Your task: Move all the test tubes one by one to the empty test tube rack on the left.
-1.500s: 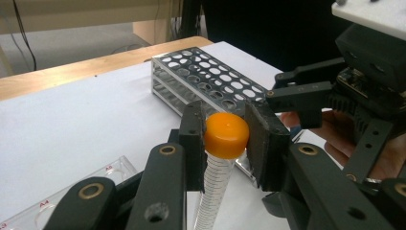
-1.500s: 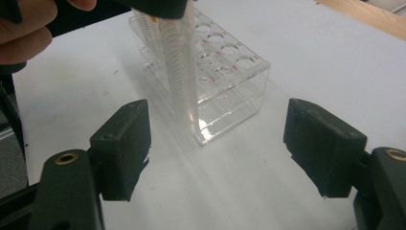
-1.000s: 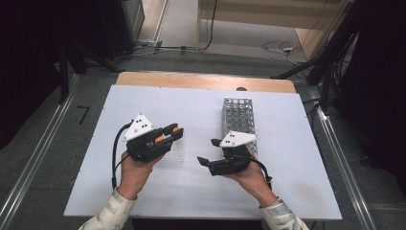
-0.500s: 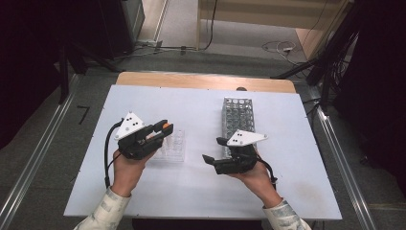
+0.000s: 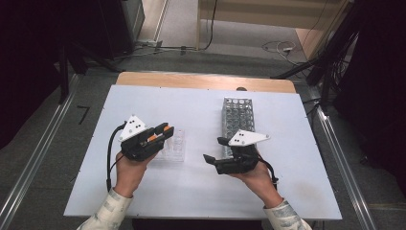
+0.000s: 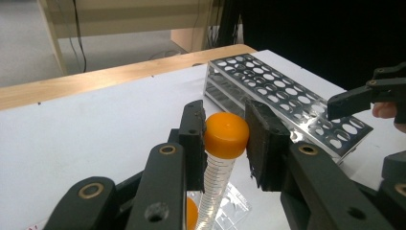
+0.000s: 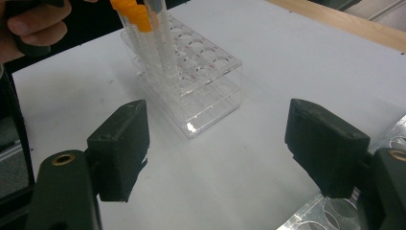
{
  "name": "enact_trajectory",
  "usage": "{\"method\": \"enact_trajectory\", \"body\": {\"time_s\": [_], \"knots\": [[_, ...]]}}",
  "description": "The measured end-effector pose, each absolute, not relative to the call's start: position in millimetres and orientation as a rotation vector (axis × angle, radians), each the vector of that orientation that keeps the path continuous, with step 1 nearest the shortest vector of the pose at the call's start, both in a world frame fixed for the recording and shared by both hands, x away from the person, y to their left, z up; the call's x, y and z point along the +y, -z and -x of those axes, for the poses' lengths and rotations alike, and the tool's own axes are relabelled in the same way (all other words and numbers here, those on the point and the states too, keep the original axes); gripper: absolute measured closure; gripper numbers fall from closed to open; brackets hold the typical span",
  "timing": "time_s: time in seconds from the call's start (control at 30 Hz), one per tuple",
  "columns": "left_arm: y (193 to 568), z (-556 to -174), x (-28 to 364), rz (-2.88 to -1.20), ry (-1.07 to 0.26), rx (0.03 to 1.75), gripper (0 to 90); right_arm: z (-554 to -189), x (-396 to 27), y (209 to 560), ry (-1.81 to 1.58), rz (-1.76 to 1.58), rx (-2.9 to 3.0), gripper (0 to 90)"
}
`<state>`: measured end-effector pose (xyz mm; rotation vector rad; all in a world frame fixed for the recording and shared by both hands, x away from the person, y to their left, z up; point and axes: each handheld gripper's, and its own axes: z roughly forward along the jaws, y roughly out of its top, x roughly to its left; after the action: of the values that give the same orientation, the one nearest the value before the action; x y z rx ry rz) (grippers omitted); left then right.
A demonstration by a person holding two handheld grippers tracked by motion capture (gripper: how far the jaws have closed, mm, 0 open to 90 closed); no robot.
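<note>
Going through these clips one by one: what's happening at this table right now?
A person works at a white table with tongs in each hand. The left tongs are shut on the orange cap of a tube over the clear plastic rack, which holds other orange-capped tubes. Whether the gripped tube's foot has left the rack cannot be told. The right tongs hang open and empty, in front of the metal rack, whose visible holes are empty.

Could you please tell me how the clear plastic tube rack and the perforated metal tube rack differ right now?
The clear plastic tube rack is transparent and holds orange-capped tubes; the perforated metal tube rack is shiny, opaque and shows no tubes in its holes. The clear rack sits by the left gripper, which is shut on one tube's cap; the metal rack lies beside the open right gripper. Both rest on the white table.
</note>
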<state>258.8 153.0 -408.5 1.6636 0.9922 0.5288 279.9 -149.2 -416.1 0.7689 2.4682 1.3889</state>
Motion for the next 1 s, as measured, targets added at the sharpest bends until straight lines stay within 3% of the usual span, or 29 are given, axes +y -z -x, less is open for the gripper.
{"method": "enact_trajectory", "body": {"time_s": [1.0], "knots": [[423.4, -256.5, 149.3, -1.700, -0.525, 0.995, 65.7, -280.1, -149.9, 416.9, -1.390, -0.776, 2.469, 22.1]]}}
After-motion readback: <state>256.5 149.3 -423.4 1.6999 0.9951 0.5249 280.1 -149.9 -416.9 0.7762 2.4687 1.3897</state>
